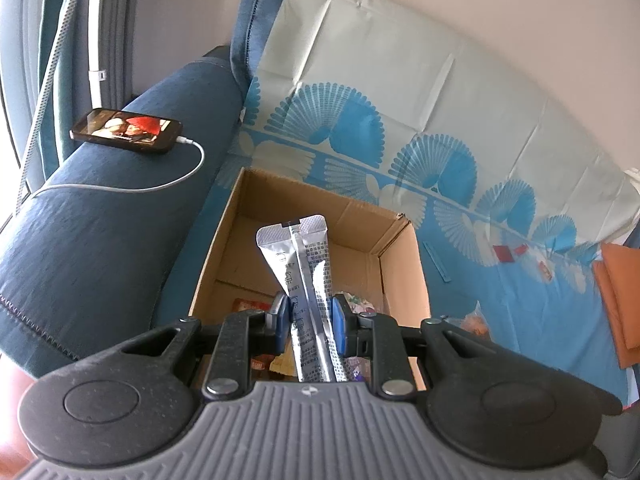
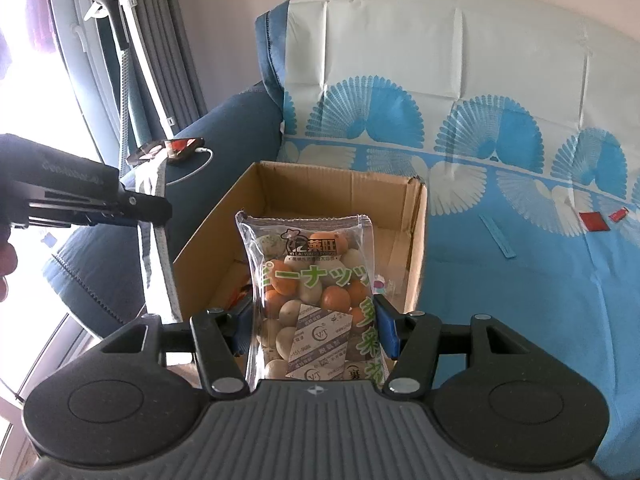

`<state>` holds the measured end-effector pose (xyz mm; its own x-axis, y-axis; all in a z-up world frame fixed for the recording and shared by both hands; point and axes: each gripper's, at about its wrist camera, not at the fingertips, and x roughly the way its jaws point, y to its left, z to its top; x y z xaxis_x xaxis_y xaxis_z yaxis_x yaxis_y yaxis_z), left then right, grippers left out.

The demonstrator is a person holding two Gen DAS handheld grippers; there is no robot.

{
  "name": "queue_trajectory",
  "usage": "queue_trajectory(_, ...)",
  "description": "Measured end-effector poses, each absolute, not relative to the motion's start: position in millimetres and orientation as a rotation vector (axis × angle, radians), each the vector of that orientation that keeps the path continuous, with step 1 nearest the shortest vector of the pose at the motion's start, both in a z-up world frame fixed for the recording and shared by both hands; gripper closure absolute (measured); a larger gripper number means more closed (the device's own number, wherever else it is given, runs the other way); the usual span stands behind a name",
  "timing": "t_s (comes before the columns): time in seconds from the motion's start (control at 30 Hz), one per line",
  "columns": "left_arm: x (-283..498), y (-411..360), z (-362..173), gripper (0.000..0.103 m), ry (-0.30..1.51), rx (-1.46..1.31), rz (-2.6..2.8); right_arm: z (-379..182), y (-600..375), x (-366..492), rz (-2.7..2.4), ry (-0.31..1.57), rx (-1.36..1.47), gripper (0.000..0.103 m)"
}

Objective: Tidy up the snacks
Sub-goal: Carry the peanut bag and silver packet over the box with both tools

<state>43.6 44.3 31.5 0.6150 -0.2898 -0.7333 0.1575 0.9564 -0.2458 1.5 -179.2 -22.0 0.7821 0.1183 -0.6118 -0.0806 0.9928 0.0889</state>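
Left wrist: the left gripper [image 1: 307, 322], nearly closed, pinches a silver stick sachet [image 1: 300, 276] above the cardboard box [image 1: 400, 276] just ahead.

Right wrist: the right gripper [image 2: 314, 326], half spread, clamps a peanut snack bag [image 2: 312, 292] before the same box; releasing both inside likely comes next.

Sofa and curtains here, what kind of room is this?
Probably a home living room: a blue sofa under a patterned cover, curtains at a window, and a phone charging on the armrest.
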Motion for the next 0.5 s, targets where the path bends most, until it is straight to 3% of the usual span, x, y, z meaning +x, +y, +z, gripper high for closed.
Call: queue_trajectory(0.5, 77.4, 34.5, 0.3, 0.078, 0.932, -0.145, -0.268, -38.7, -177.0, 43.0, 0.119, 0.712, 0.069, 0.042)
